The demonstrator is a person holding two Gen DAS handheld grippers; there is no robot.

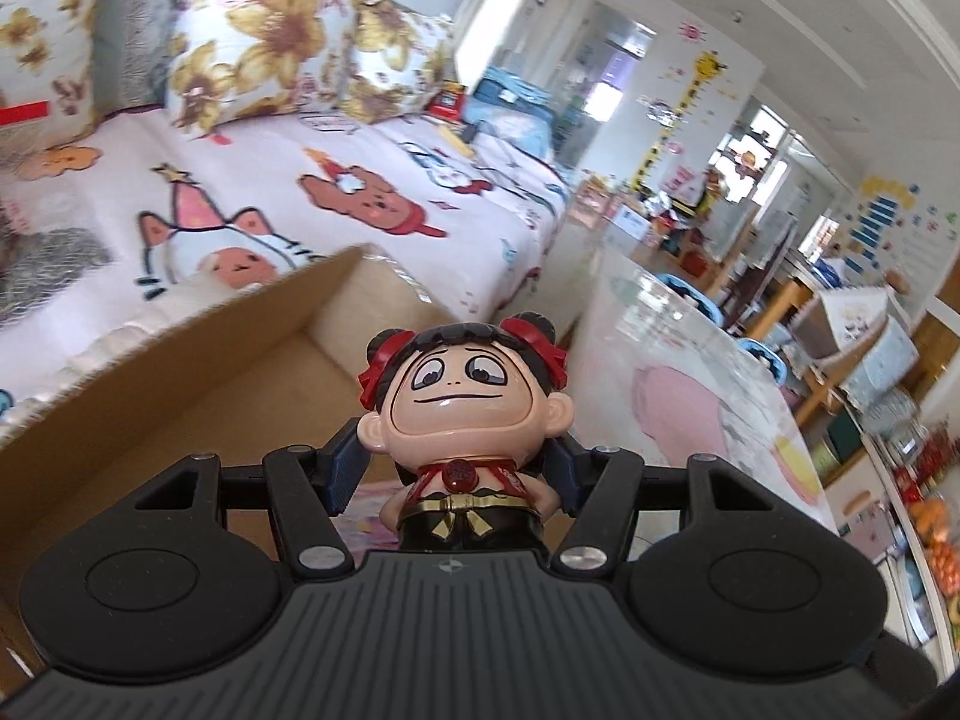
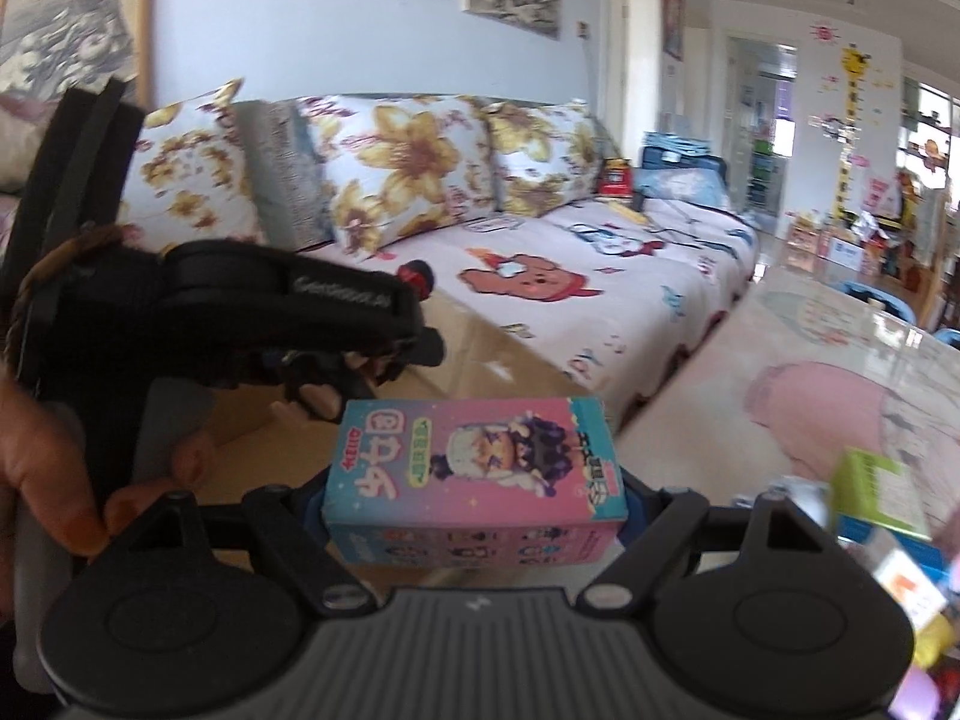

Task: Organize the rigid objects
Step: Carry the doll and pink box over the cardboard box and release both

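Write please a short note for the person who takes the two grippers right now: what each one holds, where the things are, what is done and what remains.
Left gripper: shut on the figurine, held upright above the open cardboard box beside the sofa.
Right gripper: shut on the pink box, held on its side, also near the cardboard box.
Done: both items are picked up.
Left: neither is set down yet; probably both go into the cardboard box. More small boxes lie on the table at the right, blurred; these likely come next.
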